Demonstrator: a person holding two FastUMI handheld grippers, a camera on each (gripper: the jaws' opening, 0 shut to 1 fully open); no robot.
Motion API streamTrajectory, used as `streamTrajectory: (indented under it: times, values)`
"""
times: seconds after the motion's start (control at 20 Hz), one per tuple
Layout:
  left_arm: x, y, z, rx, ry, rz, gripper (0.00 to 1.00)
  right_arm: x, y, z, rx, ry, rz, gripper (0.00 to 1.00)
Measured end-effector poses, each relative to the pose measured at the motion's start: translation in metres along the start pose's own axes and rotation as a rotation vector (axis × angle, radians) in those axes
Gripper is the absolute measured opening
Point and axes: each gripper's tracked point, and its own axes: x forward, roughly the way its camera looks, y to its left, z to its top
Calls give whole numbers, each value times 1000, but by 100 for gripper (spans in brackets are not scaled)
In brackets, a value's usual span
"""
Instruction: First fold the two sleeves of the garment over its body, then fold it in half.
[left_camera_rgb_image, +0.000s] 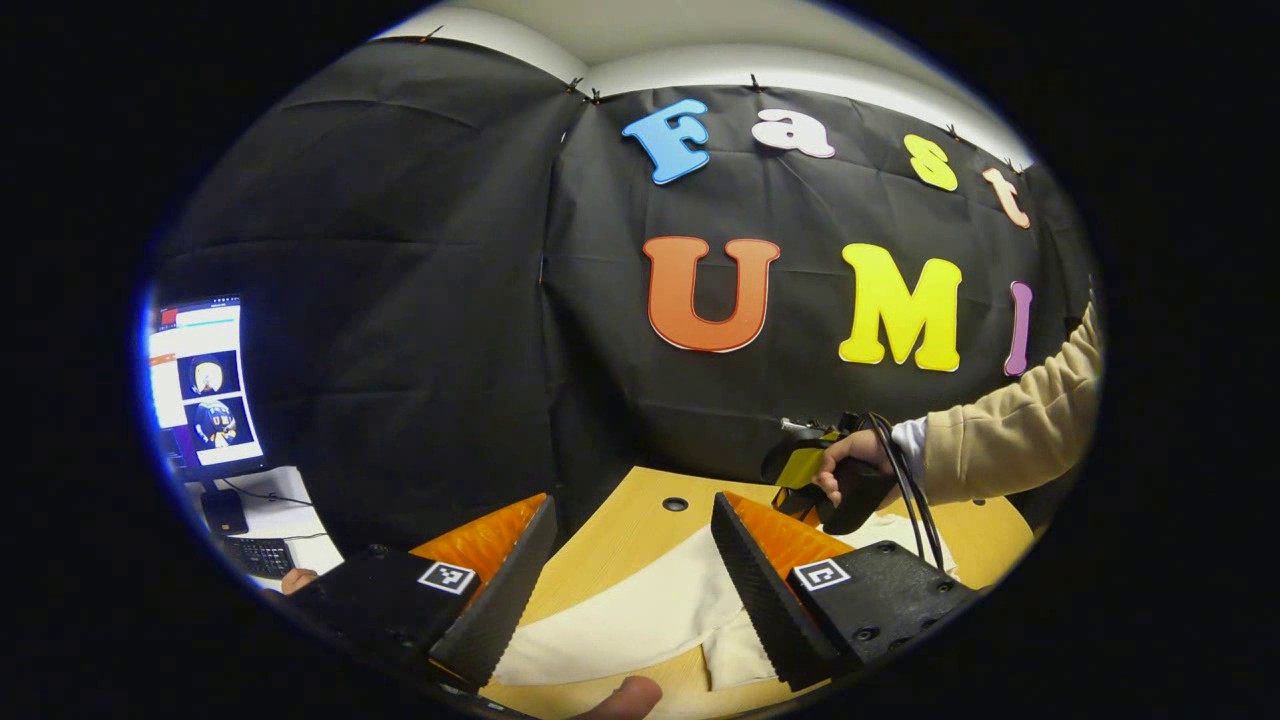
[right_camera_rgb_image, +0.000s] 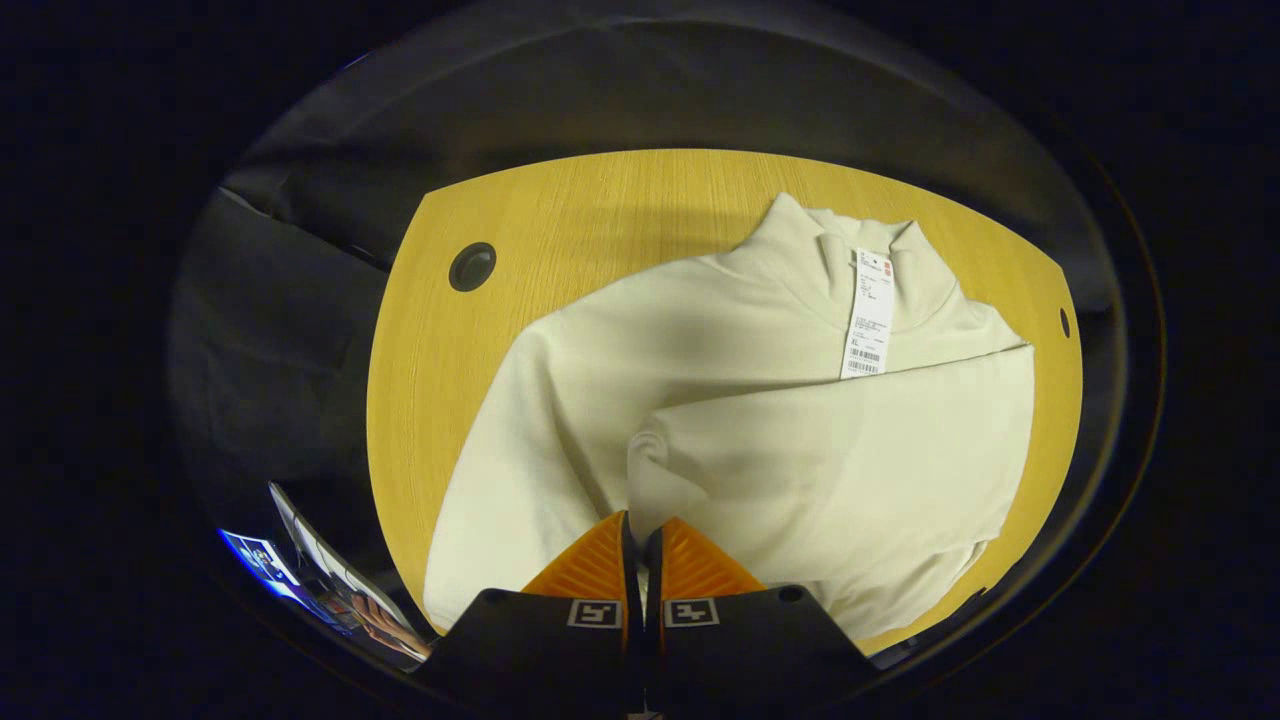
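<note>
A cream long-sleeved garment (right_camera_rgb_image: 700, 340) lies collar-away on the wooden table (right_camera_rgb_image: 560, 220), with a white paper tag (right_camera_rgb_image: 870, 315) at its neck. One sleeve (right_camera_rgb_image: 850, 450) is drawn across the body, its cuff ending at my right gripper (right_camera_rgb_image: 640, 525), whose fingers are shut on the cuff. The other sleeve (right_camera_rgb_image: 480, 520) lies out along the garment's left side. In the left gripper view, my left gripper (left_camera_rgb_image: 630, 560) is open above the garment (left_camera_rgb_image: 640, 610), holding nothing. Farther right, a hand (left_camera_rgb_image: 850, 460) in a beige sleeve holds the right gripper (left_camera_rgb_image: 795, 485) above the cloth.
The table has a round cable hole (right_camera_rgb_image: 472, 266) near its left back edge. A lit monitor (left_camera_rgb_image: 205, 385) and a keyboard (left_camera_rgb_image: 255, 555) stand on a white desk to the left. A thumb (left_camera_rgb_image: 625, 695) shows at the bottom edge. Black cloth walls close the back.
</note>
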Motion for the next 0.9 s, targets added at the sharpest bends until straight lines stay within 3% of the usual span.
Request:
streamTrajectory:
  times: [0.1,0.2,0.3,0.35,0.55,0.6,0.7,0.75,0.8,0.9]
  values:
    - [1,4,-5,2,15,7,99,7,17,2,34,0,67,6]
    - [-2,8,-9,0,25,16,99,11,23,-1,50,6,95,19]
    - [-6,6,-10,-12,34,6,99,11,31,-3,42,9,124,20]
    - [-7,8,-12,-9,40,9,99,10,36,-7,43,13,145,30]
    - [-16,12,-11,30,43,30,98,1,40,-9,-1,-16,141,48]
    - [-18,12,-11,35,48,31,98,-3,42,-9,-11,-28,155,56]
    - [-22,9,-15,32,55,33,99,-16,42,-8,-24,-55,162,82]
    - [-23,8,-16,29,61,35,98,-23,39,-7,-26,-72,160,74]
    - [-25,8,-16,30,66,39,98,-32,39,-6,-29,-87,175,87]
    - [-28,6,-16,32,66,44,98,-54,26,0,-31,-125,167,89]
